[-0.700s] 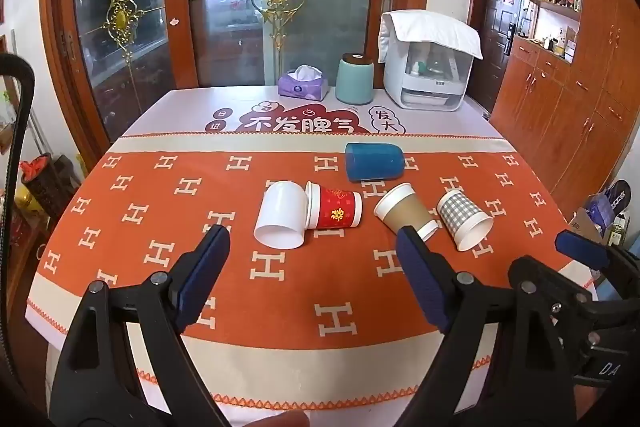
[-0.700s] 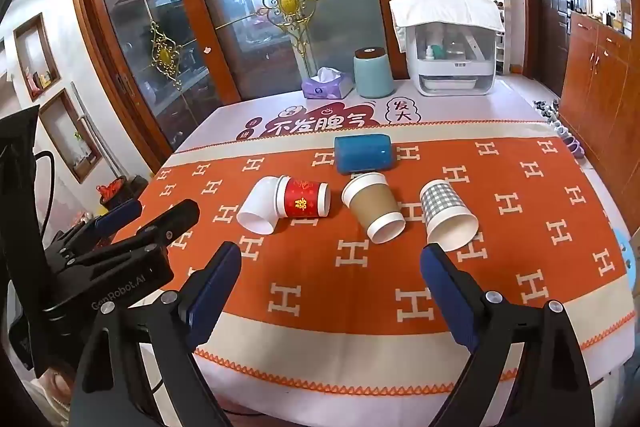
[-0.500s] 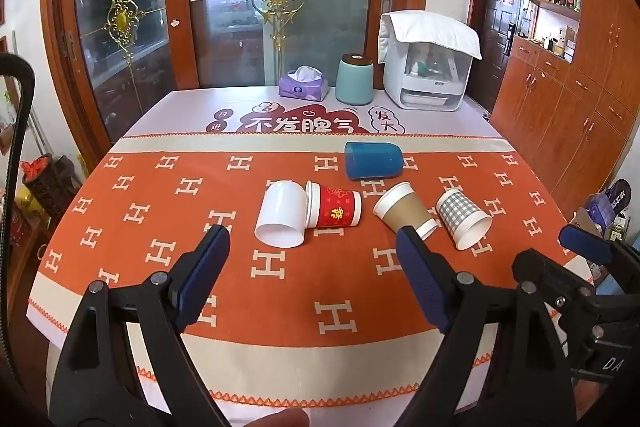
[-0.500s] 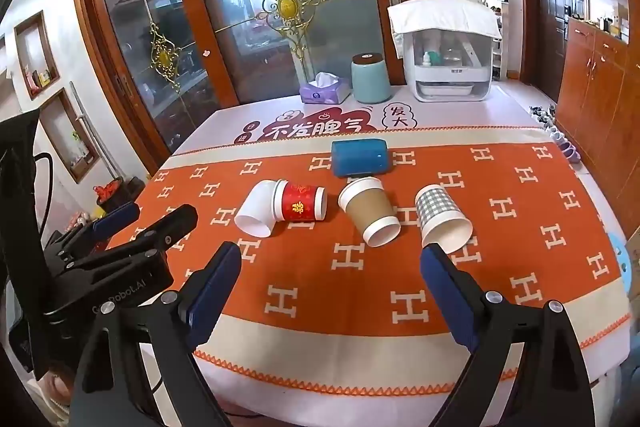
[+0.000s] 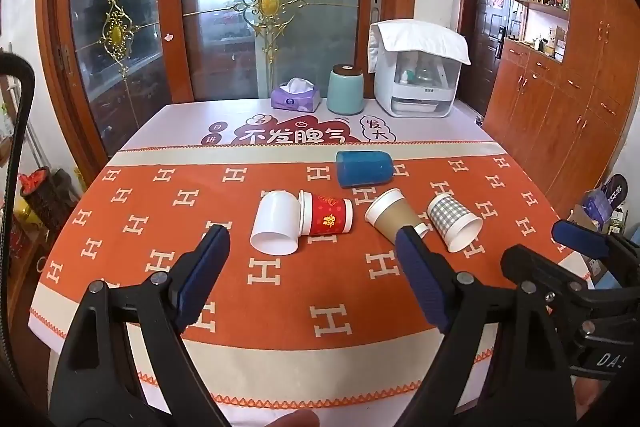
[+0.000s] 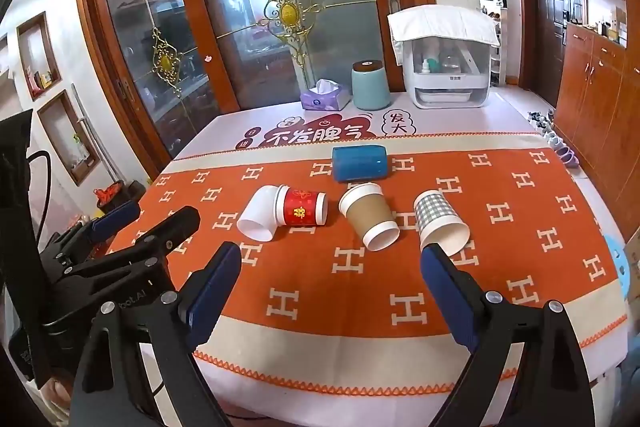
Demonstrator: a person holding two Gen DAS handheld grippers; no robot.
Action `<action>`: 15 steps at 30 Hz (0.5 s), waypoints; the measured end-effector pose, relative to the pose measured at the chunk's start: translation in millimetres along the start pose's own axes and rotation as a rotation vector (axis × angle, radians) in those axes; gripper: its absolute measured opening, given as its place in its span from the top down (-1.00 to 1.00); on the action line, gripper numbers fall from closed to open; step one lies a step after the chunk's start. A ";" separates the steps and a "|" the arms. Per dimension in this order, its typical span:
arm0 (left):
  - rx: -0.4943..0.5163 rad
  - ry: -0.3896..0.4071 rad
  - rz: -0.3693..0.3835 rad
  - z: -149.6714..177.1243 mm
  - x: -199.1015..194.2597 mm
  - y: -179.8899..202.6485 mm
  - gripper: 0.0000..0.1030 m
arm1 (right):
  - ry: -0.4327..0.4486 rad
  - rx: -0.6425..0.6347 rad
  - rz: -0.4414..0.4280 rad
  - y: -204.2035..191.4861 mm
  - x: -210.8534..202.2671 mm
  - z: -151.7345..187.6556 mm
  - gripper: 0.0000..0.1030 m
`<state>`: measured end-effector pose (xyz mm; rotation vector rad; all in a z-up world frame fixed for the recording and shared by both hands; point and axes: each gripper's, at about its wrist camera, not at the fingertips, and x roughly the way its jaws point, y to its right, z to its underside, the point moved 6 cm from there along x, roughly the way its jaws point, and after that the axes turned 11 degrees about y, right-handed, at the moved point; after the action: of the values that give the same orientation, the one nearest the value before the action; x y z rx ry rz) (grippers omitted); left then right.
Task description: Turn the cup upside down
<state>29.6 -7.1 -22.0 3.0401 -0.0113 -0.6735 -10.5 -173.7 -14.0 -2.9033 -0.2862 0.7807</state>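
Several cups lie on their sides on the orange tablecloth: a white cup, a red cup touching it, a brown paper cup, a grey checked cup and a blue cup behind them. They also show in the right wrist view: white, red, brown, checked, blue. My left gripper is open and empty above the table's near part. My right gripper is open and empty, also short of the cups.
At the table's far end stand a purple tissue box, a teal canister and a white appliance under a cloth. Glass doors stand behind. Wooden cabinets line the right wall. The other gripper shows at each view's edge.
Both grippers have drifted slightly; the cups sit a little higher in the right wrist view. The cups have not moved and both grippers stay open.
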 end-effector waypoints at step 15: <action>0.009 0.006 0.009 1.1 -2.7 2.6 -0.62 | 0.010 0.003 0.005 2.4 -2.4 0.1 -0.79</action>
<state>26.7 -9.8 -21.8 3.0490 -0.0287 -0.6655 -12.2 -176.4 -13.3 -2.9049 -0.2764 0.7667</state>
